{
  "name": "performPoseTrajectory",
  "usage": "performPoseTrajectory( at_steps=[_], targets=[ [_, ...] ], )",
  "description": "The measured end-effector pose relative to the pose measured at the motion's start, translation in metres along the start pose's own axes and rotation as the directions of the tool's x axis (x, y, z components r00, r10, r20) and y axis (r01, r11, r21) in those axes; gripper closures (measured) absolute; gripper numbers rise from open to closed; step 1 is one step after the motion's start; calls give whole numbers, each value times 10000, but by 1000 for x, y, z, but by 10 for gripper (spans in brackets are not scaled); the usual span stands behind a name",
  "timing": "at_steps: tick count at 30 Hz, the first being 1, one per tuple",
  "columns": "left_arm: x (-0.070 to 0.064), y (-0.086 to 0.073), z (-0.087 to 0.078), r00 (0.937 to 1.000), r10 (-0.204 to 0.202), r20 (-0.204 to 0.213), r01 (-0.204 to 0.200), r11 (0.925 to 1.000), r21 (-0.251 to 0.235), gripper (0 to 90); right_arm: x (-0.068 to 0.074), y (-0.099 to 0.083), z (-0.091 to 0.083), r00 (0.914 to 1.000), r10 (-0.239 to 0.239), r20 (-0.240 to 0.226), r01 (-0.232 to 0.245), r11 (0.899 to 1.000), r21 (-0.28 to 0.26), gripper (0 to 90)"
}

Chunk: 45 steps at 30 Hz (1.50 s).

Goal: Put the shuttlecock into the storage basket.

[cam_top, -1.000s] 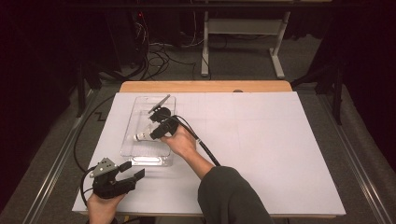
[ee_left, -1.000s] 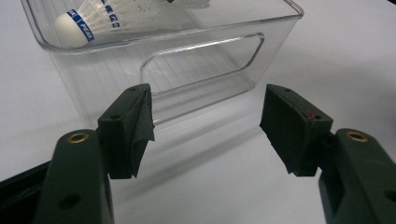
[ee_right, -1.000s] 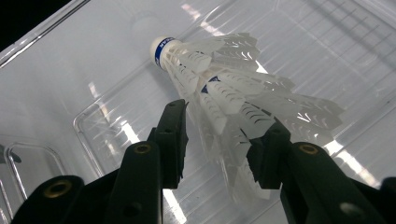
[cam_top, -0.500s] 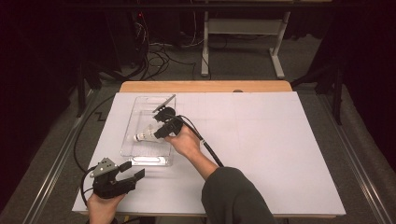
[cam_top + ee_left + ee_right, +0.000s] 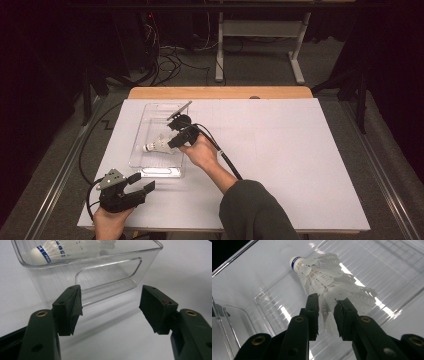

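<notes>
- Your right gripper (image 5: 172, 141) is pinched on the shuttlecock's (image 5: 156, 145) feather skirt; in the right gripper view the jaws are narrow, with feathers squeezed between them.
- Skirt grip makes sense: it's the widest, softest part and gives the pads something to bite. The cork (image 5: 294, 260) is round and would likely slip.
- The shuttlecock sits over the inside of the clear plastic bin (image 5: 137, 150), cork pointing to the bin's left wall, skirt toward your hand. Can't tell whether it's resting on the bin floor or held just above it.
- Your right hand (image 5: 201, 151) comes in over the bin's right long wall, which keeps the gripper angled down into the bin rather than fouling the rim.
- Your left gripper (image 5: 141, 186) is parked on the white table (image 5: 300, 165) near the front-left corner, just short of the bin's near end. Jaws wide, nothing between them.
- Left gripper view lines up with the handle cutout (image 5: 107, 272) in the bin's near wall, so you're well placed to steady the bin if it slides.
- Risk, as I read it: squeezing harder bends feathers. Light clamp only.
</notes>
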<state>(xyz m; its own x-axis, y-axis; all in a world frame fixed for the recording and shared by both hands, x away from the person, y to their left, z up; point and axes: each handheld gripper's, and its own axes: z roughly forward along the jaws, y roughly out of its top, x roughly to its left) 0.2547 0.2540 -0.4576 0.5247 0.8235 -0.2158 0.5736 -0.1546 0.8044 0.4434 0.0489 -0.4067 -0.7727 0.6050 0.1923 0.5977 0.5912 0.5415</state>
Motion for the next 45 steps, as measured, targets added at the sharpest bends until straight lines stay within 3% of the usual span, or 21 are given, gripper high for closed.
performPoseTrajectory(
  at_steps=[12,20,35,45],
  targets=[
    [0,0,0,10000,45,-16,-45,10000,19,350,0,-3,1,9999,36,-99,-35,10000,81,887],
    [0,0,0,10000,62,-10,-62,10000,24,350,2,-3,8,9999,79,-103,-77,9999,148,897],
    [-1,0,0,10000,49,0,-49,10000,25,350,2,-2,2,9995,15,318,-19,9999,121,745],
    [-1,0,1,10000,75,-22,-75,10000,45,351,3,-2,-8,9988,-69,479,72,10000,-56,713]
  ],
)
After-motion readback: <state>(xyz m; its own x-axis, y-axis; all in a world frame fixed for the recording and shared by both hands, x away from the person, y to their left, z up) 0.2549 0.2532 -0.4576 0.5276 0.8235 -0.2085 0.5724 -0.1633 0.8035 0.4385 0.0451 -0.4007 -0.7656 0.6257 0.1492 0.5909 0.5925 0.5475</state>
